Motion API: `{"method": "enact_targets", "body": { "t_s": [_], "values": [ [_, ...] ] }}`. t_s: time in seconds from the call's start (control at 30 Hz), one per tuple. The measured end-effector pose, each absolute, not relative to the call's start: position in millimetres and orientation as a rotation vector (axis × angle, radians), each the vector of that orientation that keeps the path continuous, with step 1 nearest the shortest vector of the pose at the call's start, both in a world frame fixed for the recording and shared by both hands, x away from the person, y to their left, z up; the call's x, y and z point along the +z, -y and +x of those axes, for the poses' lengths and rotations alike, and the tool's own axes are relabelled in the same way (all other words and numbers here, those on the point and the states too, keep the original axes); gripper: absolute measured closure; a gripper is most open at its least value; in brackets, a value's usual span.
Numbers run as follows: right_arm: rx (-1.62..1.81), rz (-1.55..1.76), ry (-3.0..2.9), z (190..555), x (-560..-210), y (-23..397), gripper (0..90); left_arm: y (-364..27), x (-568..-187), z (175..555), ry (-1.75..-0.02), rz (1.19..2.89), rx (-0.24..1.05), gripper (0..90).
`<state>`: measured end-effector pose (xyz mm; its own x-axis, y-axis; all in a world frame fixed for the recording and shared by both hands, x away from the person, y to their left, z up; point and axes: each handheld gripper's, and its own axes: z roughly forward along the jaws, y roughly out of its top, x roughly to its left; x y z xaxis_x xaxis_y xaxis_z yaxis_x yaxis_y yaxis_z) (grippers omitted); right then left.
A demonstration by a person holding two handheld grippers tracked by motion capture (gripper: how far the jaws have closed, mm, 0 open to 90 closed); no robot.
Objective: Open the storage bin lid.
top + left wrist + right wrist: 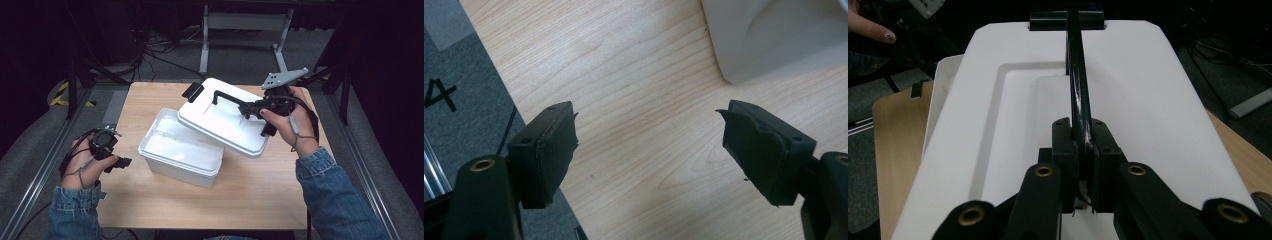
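A white plastic box (175,157) stands open in the middle of the wooden table (250,200). Its white lid (220,120) hangs tilted over the box's right side, lifted by its black handle (227,97). My right gripper (248,107) is shut on that handle (1079,100), with the lid (998,125) spread out below it. A black latch (192,91) sits at the lid's far end. My left gripper (122,162) rests low at the table's left edge, open and holding nothing. Between its pads (551,150) lies bare wood, and the box's corner (774,40) shows beyond them.
The table's left edge drops to grey floor (459,115) close beside my left gripper. A metal frame (245,22) and cables stand on the floor behind the table. Bare tabletop lies in front of the box.
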<state>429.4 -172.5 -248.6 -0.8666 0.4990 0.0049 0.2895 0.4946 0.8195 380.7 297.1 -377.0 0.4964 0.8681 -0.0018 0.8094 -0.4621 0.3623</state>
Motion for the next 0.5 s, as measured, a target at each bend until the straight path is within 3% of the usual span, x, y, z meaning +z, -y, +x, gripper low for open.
{"method": "enact_targets", "body": {
  "t_s": [0.5],
  "values": [
    [1.235, 0.822, -2.436, 437, -250, 223, 85.1, -298, -379, 381, -1.413, 2.425, 0.247, 21.4]
  ]
}}
